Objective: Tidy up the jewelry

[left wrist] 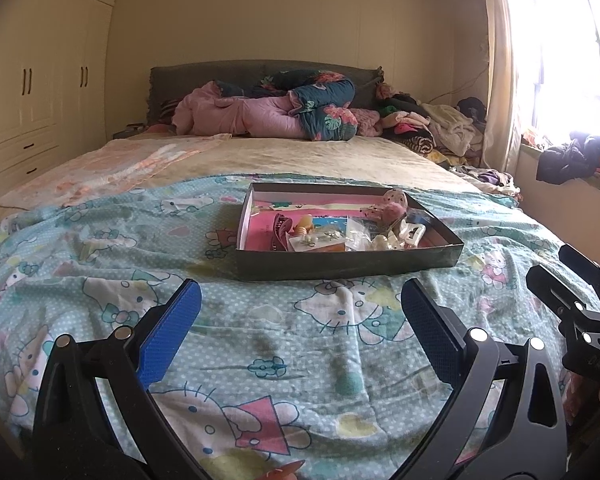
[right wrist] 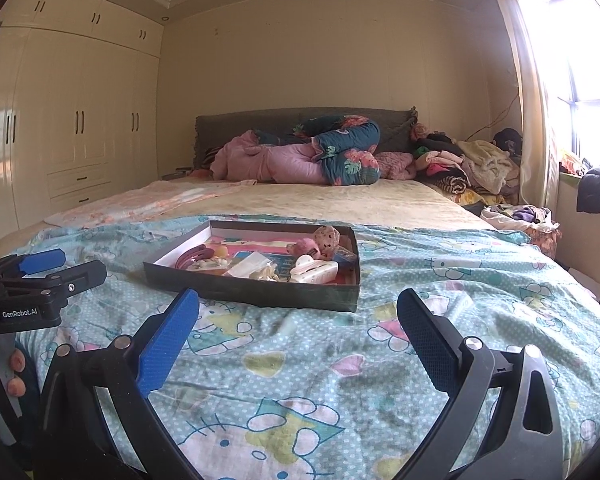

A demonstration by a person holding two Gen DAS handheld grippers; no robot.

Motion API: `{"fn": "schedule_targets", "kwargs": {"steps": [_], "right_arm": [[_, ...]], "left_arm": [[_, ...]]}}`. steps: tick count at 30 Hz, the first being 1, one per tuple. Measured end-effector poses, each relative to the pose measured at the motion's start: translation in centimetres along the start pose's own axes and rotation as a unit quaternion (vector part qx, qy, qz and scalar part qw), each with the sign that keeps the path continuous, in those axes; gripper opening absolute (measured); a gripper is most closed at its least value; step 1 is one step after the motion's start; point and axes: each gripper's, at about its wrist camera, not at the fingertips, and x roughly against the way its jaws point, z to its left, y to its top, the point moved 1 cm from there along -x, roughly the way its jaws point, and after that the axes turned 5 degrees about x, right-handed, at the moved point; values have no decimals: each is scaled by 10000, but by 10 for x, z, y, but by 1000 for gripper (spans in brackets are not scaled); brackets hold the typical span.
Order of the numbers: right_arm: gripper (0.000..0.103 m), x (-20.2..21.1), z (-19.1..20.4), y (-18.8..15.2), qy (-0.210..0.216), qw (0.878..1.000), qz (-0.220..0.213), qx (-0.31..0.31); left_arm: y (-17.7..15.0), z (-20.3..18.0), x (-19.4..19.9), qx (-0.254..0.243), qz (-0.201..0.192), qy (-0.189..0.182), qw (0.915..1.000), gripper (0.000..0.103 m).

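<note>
Both grippers, left gripper [left wrist: 300, 316] and right gripper [right wrist: 298, 320], hung with fingers spread wide and empty above the bed [left wrist: 260, 360], probably readying a reach. The jewelry [left wrist: 328, 236] lay heaped in a shallow box [left wrist: 348, 262] just ahead.

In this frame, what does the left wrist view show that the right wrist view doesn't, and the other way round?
Only the left wrist view shows the right gripper at its right edge, seen from the side, so its state is unclear.

Only the right wrist view shows the left gripper at its left edge, the "GenRobot.AI" label and the upper cabinet doors.

Both show their own gripper open and empty, the box of hair accessories on the cartoon-print sheet, the folded bedding and the window.
</note>
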Motion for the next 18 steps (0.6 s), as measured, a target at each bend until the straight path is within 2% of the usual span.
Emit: {"fn": "schedule_targets", "kwargs": {"steps": [18], "right_arm": [[97, -1, 2, 0, 37, 10000, 3, 11]], "left_arm": [[1, 1, 1, 0, -19, 2, 10000, 92]]}}
